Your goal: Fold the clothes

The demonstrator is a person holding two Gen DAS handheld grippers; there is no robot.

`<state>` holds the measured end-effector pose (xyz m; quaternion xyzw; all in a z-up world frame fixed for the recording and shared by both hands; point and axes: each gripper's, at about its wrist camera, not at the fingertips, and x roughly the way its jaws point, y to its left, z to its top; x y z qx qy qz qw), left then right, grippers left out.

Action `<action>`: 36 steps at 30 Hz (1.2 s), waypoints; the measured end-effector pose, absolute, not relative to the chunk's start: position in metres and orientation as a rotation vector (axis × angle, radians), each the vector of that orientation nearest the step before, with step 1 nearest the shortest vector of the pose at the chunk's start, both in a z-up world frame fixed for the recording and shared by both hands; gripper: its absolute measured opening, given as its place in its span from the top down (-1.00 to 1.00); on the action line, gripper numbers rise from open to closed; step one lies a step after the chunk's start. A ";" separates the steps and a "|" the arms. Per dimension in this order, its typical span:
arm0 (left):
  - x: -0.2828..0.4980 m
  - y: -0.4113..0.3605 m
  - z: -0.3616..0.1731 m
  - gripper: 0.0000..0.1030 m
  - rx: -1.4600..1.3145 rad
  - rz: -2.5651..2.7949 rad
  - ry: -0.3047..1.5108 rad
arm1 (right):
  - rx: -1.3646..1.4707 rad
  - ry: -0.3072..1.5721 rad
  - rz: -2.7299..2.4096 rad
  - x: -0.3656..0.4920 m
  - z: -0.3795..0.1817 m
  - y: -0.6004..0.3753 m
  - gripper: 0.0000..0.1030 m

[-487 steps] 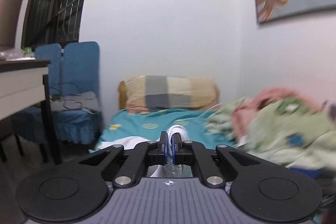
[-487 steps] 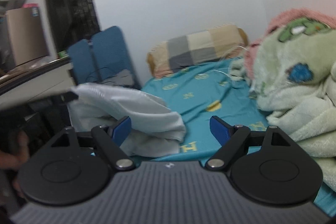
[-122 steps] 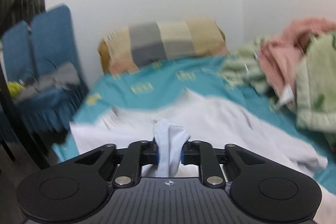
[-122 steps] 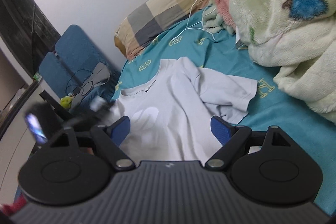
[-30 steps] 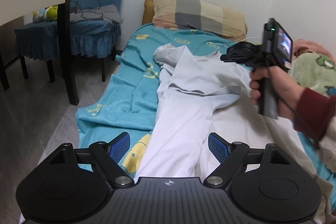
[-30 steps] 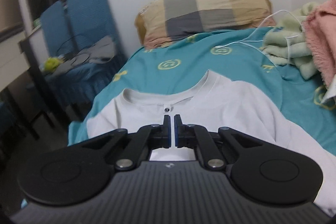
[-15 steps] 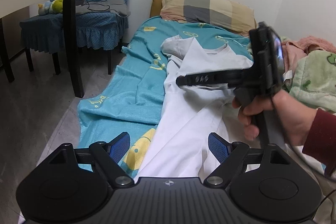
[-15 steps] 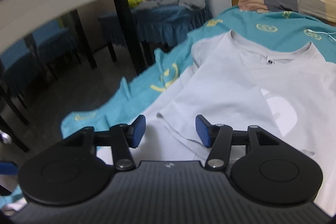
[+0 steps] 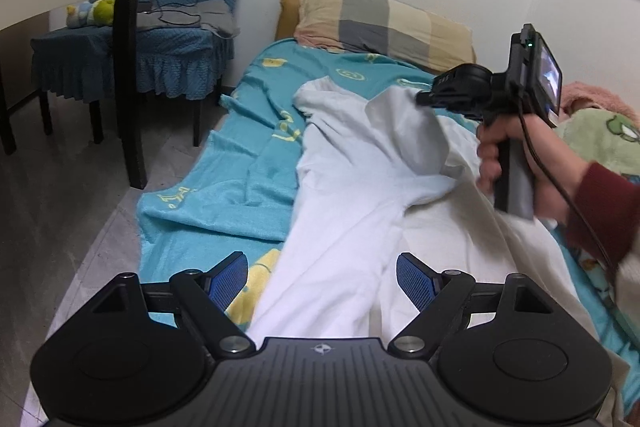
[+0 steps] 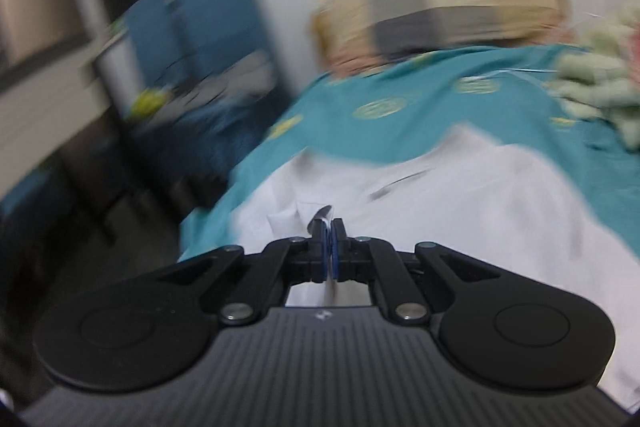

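Lying lengthwise on a teal bedsheet (image 9: 224, 163), a white T-shirt (image 9: 360, 195) has its collar end toward a checked pillow (image 9: 384, 19) at the head of the bed. The right gripper (image 10: 330, 247), gripped by a hand (image 9: 516, 163) in a dark red sleeve, is pinched closed on the shirt's left sleeve (image 9: 404, 131) and lifts it above the body of the shirt, probably to bring it across toward the middle for the first fold. Its own view is motion-blurred, but white cloth shows between the closed blue pads. The left gripper (image 9: 322, 281) hangs low over the hem end with its blue pads (image 9: 226, 279) spread wide and holding nothing, seemingly waiting to take the lower edge. A green plush blanket (image 9: 600, 139) sits at the right of the bed; blue-covered chairs (image 9: 180, 39) stand on the floor to the left.
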<state>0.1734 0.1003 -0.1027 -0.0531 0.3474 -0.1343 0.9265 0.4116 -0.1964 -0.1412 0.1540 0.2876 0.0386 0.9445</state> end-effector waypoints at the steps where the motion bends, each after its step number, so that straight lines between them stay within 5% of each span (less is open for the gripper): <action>1: 0.173 0.098 -0.104 -0.62 -0.102 -0.282 0.715 | 0.348 0.575 0.047 0.416 -0.139 -0.208 0.92; 10: 0.186 0.091 -0.124 -0.62 -0.055 -0.279 0.777 | 0.489 0.640 -0.062 0.439 -0.183 -0.256 0.86; 18: 0.183 0.088 -0.120 -0.62 -0.028 -0.278 0.767 | 0.520 0.700 -0.002 0.387 -0.140 -0.255 0.78; 22: 0.171 0.091 -0.108 -0.62 -0.015 -0.266 0.747 | 0.560 0.697 0.021 0.318 -0.100 -0.247 0.04; 23: 0.167 0.092 -0.104 -0.62 -0.013 -0.260 0.740 | 0.578 0.697 0.032 0.298 -0.091 -0.244 0.00; 36: 0.105 0.105 -0.075 -0.37 0.005 -0.136 0.911 | 0.747 0.824 0.132 0.142 -0.080 -0.231 -0.01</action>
